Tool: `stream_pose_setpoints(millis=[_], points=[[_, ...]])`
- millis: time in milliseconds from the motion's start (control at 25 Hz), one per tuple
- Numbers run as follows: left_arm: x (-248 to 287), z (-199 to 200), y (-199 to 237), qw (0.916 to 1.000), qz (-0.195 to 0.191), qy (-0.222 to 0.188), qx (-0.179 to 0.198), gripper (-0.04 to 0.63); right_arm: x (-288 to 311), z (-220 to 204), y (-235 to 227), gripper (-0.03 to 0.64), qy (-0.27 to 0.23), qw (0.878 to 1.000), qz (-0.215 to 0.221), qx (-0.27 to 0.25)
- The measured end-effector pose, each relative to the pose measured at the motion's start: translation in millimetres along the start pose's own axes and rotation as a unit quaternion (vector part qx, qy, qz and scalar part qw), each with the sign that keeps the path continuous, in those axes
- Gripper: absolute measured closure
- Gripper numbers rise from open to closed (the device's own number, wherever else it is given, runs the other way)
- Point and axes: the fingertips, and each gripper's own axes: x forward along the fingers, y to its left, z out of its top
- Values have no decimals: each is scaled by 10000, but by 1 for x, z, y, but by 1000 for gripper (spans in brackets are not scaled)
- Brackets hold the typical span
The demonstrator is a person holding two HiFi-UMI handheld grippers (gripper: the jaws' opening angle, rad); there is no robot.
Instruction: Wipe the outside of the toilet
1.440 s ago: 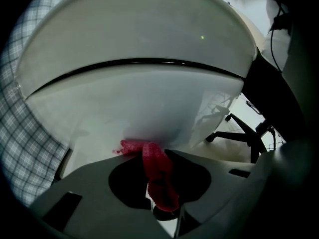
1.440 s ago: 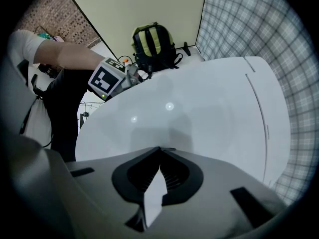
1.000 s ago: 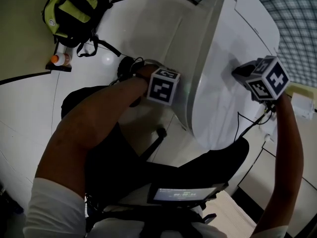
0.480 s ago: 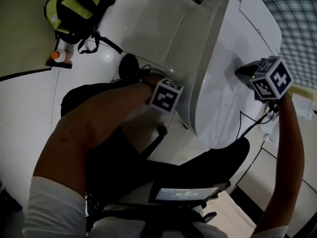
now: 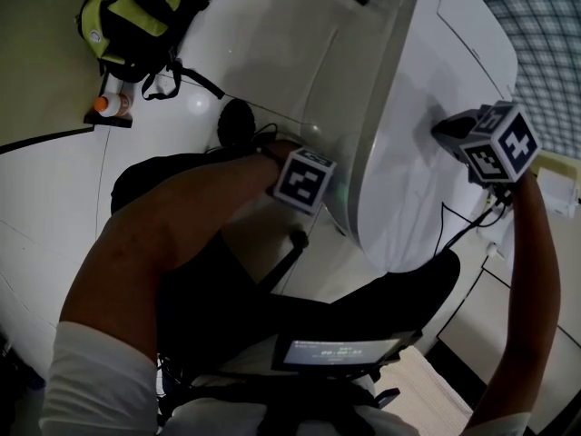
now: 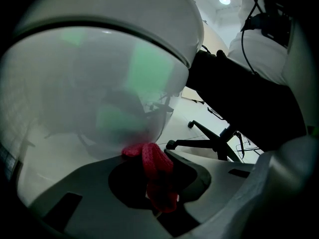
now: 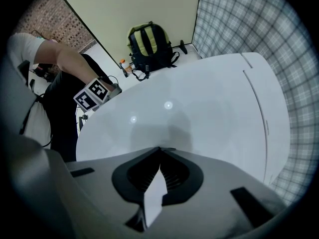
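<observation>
**Wiping the outer side of the toilet bowl**
My left gripper [image 6: 152, 156] is clamped on a red cloth [image 6: 155, 171] at the toilet [image 6: 99, 83] bowl's side. Drag there may pull the cloth free. Farther up, my right gripper [image 7: 159, 149], jaws together, points down at the lid [image 5: 408, 134] and may skid.

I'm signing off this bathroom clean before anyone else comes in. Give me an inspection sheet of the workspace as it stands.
Surface: white toilet lid closed and glossy; no marks seen.
Job's things: red cloth against the toilet bowl's side.
Clutter: backpack and orange bottle on the floor; chair base close to the bowl.
Grippers: left gripper shut on the red cloth; right gripper shut, empty, pointing down at the lid.
Cables: black cable hanging near the right gripper.
Surroundings: plaid wall, pale floor.
</observation>
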Motion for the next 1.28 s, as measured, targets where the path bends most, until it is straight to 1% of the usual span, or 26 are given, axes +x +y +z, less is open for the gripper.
stream_pose_setpoints(millis=[160,320,400,480,560,640,680,840,960,1040,1120,1160,1200,1280], points=[[5,-1,-8,9999,-160,59,-5,525,-1,-1,4,607,22,10000,77,12],[3,-10,-17,9977,-614,240,-161,525,-3,5,2,607,-65,10000,54,23],[-1,-12,-17,9964,-764,308,-178,525,-3,8,3,607,-115,9999,66,29],[-3,-20,-8,9959,-752,481,-174,525,-3,7,6,607,-165,9998,109,59],[-6,-35,5,9951,-647,710,-244,525,-2,6,5,607,-232,9996,117,77],[-12,-50,20,9943,-476,840,-447,525,-2,6,3,607,-260,9996,93,65],[-15,-55,28,9941,-371,841,-583,525,-2,6,3,607,-268,9996,97,54],[-24,-75,63,9894,84,697,-1275,525,-3,6,3,607,-329,9994,133,23],[-37,-82,88,9853,465,587,-1536,525,-3,9,5,607,-462,9988,184,20],[-48,-80,107,9818,758,380,-1701,525,-4,11,6,607,-541,9984,183,-33],[-62,-78,131,9743,1161,118,-1924,525,-4,11,6,607,-600,9981,148,-63],[-69,-78,145,9688,1404,-22,-2043,525,-5,11,6,607,-634,9979,136,-65],[-77,-79,159,9619,1656,-161,-2169,525,-5,10,7,607,-653,9978,126,-65],[-96,-80,189,9440,2172,-424,-2447,525,-4,8,7,607,-670,9977,112,-89]])
